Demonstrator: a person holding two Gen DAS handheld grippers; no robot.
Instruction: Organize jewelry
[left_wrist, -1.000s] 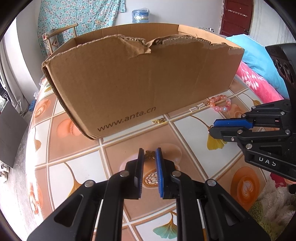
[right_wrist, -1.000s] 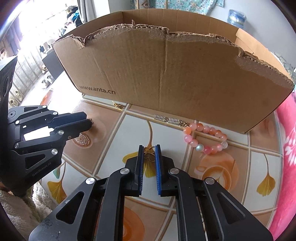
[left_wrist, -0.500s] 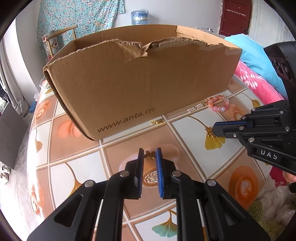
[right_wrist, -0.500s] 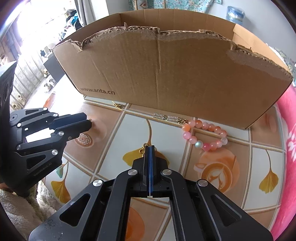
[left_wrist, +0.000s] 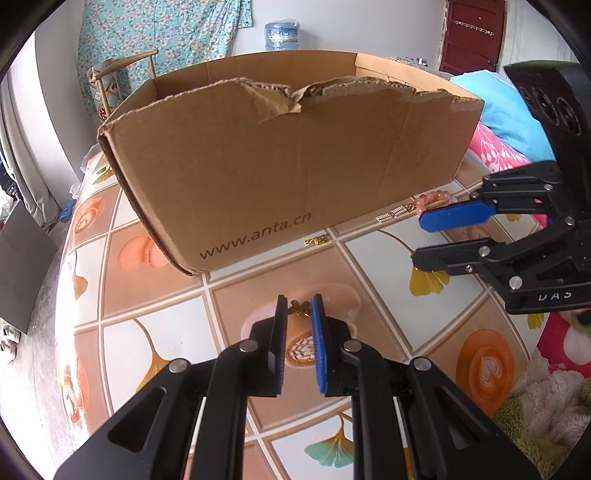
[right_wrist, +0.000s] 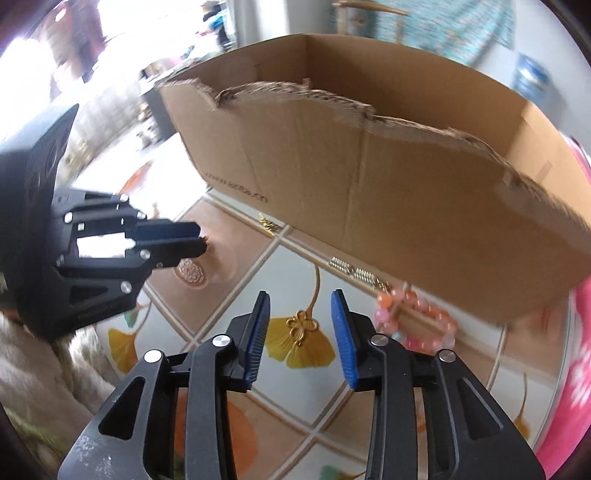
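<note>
An open cardboard box (left_wrist: 280, 177) stands on the tiled table; it also shows in the right wrist view (right_wrist: 388, 192). My left gripper (left_wrist: 299, 306) is nearly shut with a small gold flower earring (left_wrist: 298, 307) between its tips. My right gripper (right_wrist: 300, 306) is open above a gold knot-shaped piece (right_wrist: 302, 326) lying on the table. A pink bead bracelet (right_wrist: 413, 317), two silver clips (right_wrist: 351, 269) and a small gold piece (right_wrist: 269, 223) lie along the box's front. The right gripper shows at the right in the left wrist view (left_wrist: 448, 236).
The table (left_wrist: 388, 343) has an orange and white tile pattern with ginkgo leaves. A pink floral cloth (left_wrist: 495, 151) and a blue cushion (left_wrist: 513, 110) lie at the right. A fuzzy green-white fabric (left_wrist: 546, 402) is at the near right edge. A chair (left_wrist: 122, 74) stands behind the box.
My right gripper shut over the gold knot piece, then opened wide and swung; the piece lies on the table. My left gripper has barely moved and stays narrow around the earring.
</note>
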